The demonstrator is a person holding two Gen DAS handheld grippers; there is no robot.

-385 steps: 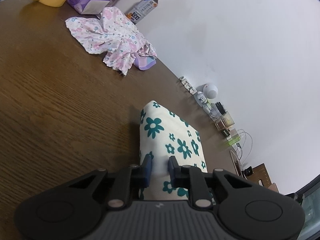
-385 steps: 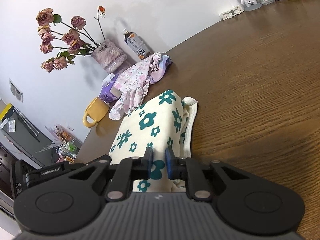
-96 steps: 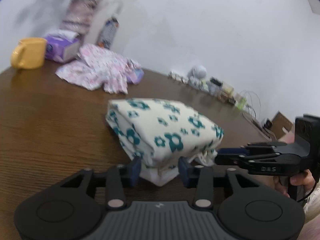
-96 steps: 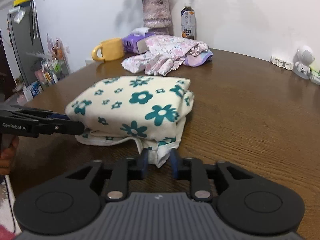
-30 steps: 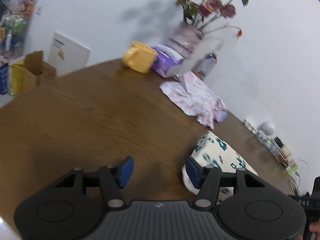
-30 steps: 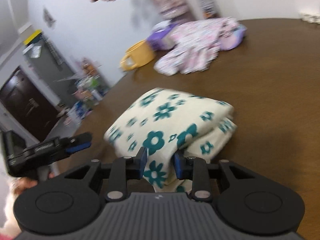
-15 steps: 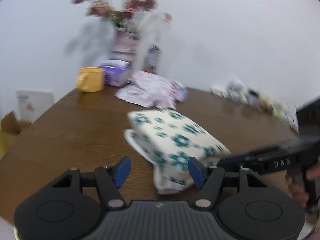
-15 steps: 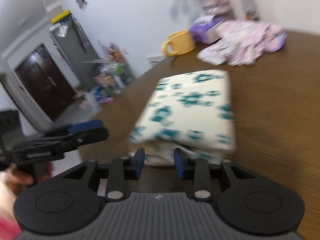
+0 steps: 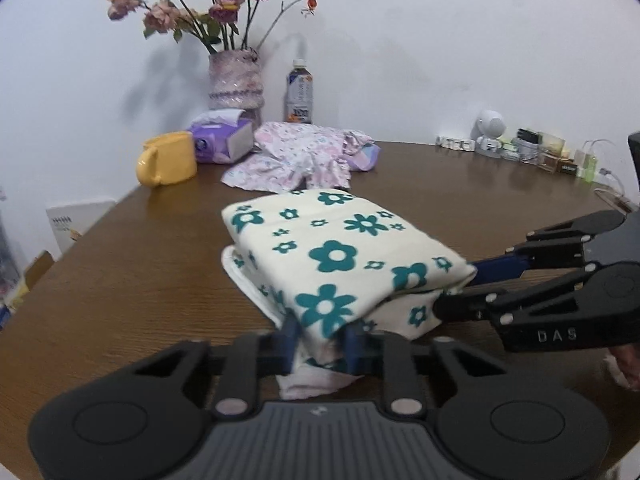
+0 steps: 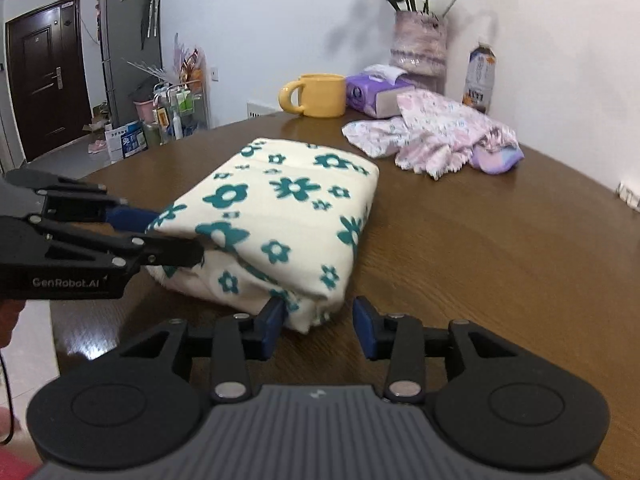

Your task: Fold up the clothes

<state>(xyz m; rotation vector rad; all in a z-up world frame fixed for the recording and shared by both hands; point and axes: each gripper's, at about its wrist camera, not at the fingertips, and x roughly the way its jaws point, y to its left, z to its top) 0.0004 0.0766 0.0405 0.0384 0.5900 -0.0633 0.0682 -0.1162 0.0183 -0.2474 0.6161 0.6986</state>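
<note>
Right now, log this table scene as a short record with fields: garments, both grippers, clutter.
Surface: brown wooden table
Folded item: cream cloth with teal flowers, a thick bundle near the table's front edge
Left gripper: shut on a near corner of the cream cloth
Right gripper: open, fingers astride another corner, a gap on one side
Unfolded item: pink floral garment, crumpled behind the bundle
Clutter at back: yellow mug, purple tissue pack, flower vase, bottle

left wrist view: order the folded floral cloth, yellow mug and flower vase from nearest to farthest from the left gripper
1. Folded floral cloth, right at the left gripper.
2. Yellow mug, back left.
3. Flower vase, by the wall.
</note>
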